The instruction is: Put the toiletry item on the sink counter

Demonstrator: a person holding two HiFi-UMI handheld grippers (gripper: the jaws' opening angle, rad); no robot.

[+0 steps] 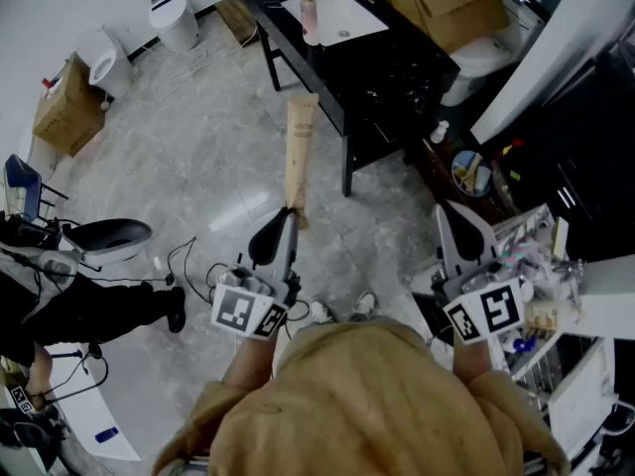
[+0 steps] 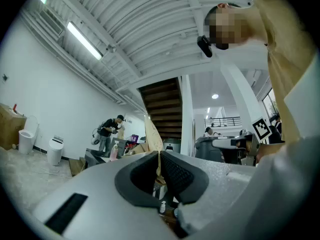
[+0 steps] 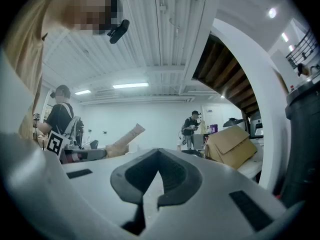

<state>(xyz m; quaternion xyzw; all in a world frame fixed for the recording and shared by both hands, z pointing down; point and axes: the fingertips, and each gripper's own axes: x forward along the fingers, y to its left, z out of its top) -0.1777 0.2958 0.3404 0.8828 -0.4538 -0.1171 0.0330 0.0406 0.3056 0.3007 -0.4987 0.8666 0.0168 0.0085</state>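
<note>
A long tan toiletry tube [image 1: 299, 147] points away from me over the grey floor. My left gripper [image 1: 291, 214] is shut on its flat crimped end. In the left gripper view the tube [image 2: 152, 134] rises from between the closed jaws of the left gripper [image 2: 159, 156]. Beyond the tube's far end stands the black sink counter [image 1: 397, 67] with a white basin [image 1: 342, 18] and a pink pump bottle [image 1: 310, 13]. My right gripper [image 1: 451, 216] hangs to the right, jaws shut and empty. In its own view the right gripper [image 3: 159, 153] holds nothing, and the tube [image 3: 125, 140] shows at left.
Cardboard boxes [image 1: 446, 3] and a toilet [image 1: 486, 53] stand behind the counter. A shelf of small items [image 1: 536, 266] is close by my right gripper. At left are a box [image 1: 67, 107], a white bin [image 1: 177, 18] and a chair [image 1: 109, 234]. A person [image 3: 191, 126] stands far off.
</note>
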